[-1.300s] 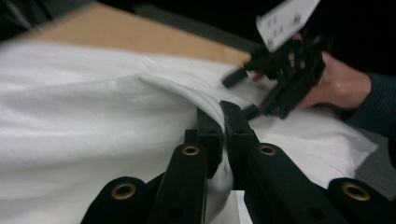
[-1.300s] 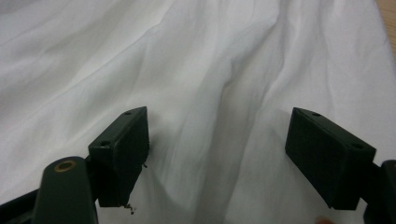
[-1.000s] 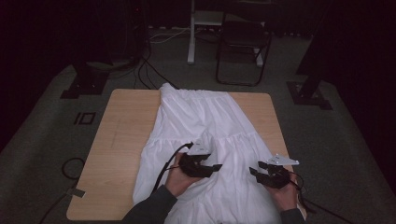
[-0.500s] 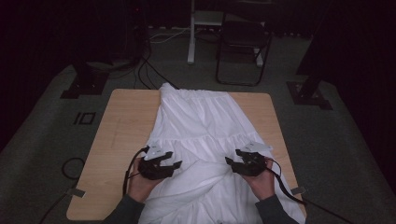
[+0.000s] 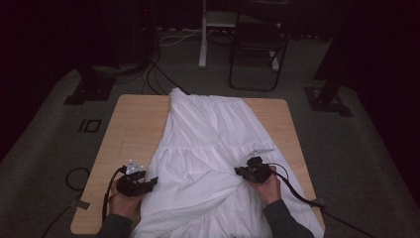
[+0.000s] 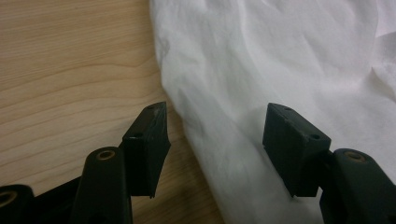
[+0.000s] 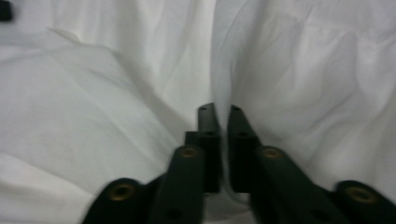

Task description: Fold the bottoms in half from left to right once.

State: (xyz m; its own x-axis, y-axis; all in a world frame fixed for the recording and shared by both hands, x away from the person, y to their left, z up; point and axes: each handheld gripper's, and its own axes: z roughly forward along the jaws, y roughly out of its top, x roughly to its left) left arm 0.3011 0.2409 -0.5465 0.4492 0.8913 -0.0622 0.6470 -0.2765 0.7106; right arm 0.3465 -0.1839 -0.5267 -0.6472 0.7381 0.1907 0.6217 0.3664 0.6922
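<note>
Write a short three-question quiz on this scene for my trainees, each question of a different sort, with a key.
1. True or false: the right gripper is shut on a fold of the white skirt.
2. Where do the left gripper's jaws stand?
A. Open, astride the skirt's edge, one over the table, one over cloth
B. Shut on the waistband
C. Open above the floor
3. Fill in: seen from above, the skirt's gathered waistband lies at the table's ____ end.

Key
1. True: the jaws are nearly together with a ridge of cloth pinched between them.
2. A
3. Far, towards the chair.
</note>
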